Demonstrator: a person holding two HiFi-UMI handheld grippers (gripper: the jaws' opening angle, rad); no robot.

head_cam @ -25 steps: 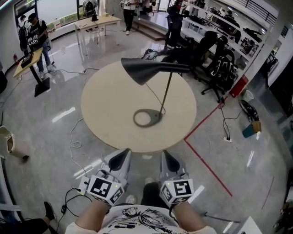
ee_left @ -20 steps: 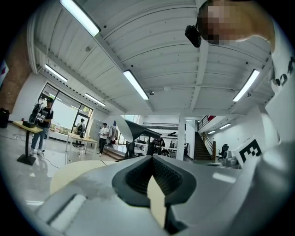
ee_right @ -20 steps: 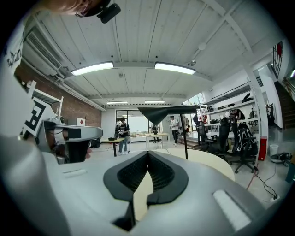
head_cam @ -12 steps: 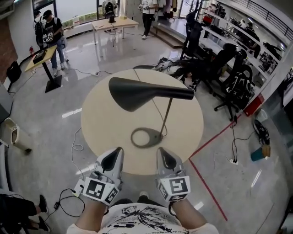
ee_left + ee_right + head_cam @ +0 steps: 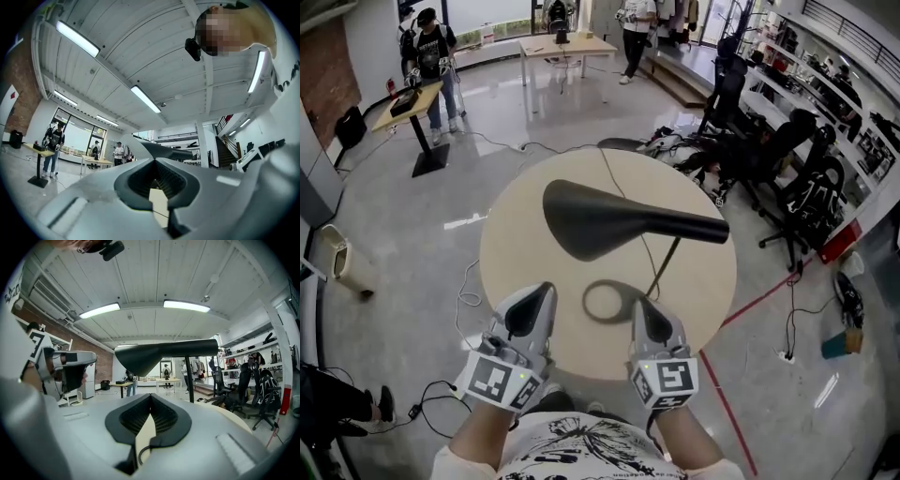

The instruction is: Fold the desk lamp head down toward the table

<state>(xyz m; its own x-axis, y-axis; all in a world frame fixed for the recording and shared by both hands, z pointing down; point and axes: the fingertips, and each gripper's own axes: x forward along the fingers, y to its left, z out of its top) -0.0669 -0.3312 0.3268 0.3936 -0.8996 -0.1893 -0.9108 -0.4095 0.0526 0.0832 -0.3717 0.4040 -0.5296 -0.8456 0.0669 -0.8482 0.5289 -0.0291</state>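
Black desk lamp head (image 5: 609, 220) sits raised and level above the round wooden table (image 5: 514, 246), untouched, while we hold the left gripper (image 5: 542, 292) and right gripper (image 5: 641, 306) closed and empty, so the fold seems wholly ahead.

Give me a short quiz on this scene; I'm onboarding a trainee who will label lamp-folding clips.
1. True or false: the left hand-held gripper is clamped on the lamp head.
2. What shape is the lamp base on the round table? A: solid disc. B: open ring. C: square block.
3. Fill in: the jaws of the right hand-held gripper are ____.

Key: 1. False; its jaws are together on nothing, apart from the lamp. 2. B. 3. Shut.
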